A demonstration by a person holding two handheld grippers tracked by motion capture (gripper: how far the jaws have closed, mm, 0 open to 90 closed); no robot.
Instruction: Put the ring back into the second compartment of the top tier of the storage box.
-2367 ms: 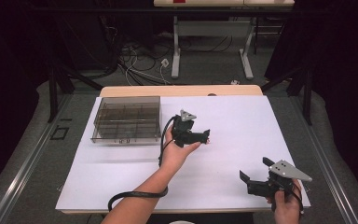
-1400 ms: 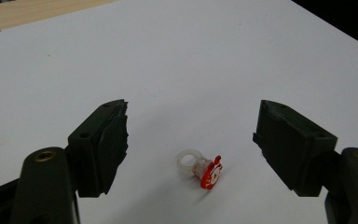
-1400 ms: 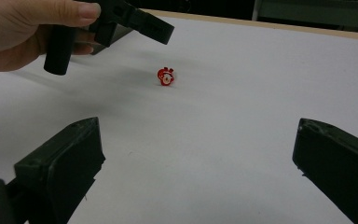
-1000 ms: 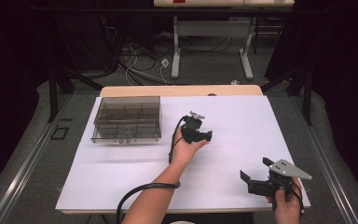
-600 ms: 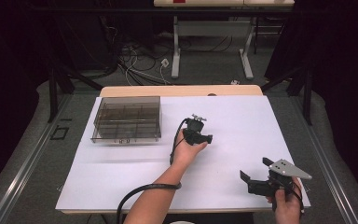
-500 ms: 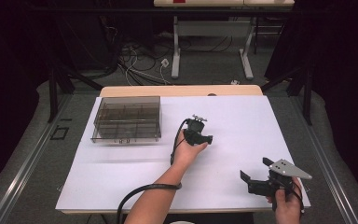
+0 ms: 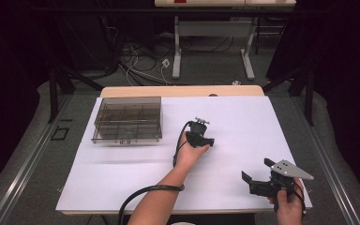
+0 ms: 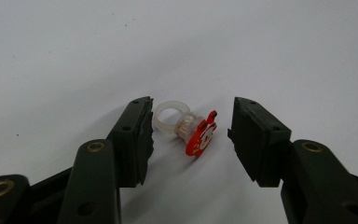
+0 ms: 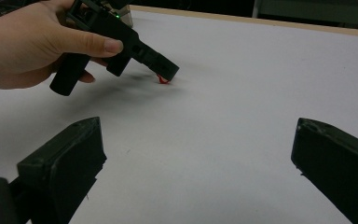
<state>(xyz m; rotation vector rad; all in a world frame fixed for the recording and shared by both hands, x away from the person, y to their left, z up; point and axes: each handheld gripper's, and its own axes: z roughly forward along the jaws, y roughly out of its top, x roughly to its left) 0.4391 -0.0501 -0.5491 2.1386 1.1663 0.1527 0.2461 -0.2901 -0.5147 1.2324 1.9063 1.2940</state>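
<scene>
A person works at a white-covered bench (image 7: 136, 183), holding one tool in each hand. The left tool (image 8: 189, 140) points down at the bench surface to the right of a clear plastic compartment box (image 7: 127, 120). Between its jaws lies a small toy ring (image 8: 185, 128): a translucent band with a red cartoon charm, resting on its side. The jaws have just been closing. The left pad (image 8: 140, 135) is touching or almost touching the band, while the right pad (image 8: 251, 137) stands apart from the charm, so the ring is bracketed but not yet grasped.

The right tool (image 7: 258, 180) rests well to the right of the box, near the bench's front edge, its jaws spread wide and holding nothing. From its camera, the left tool (image 9: 165, 72) shows tilted down over a speck of red.

The main risk looks like a squeeze-out. The ring is tiny, rounded and lopsided, so pads meeting the band and the angled charm unevenly could roll it or flick it away. The pads could also scrape the bench and miss it.
</scene>
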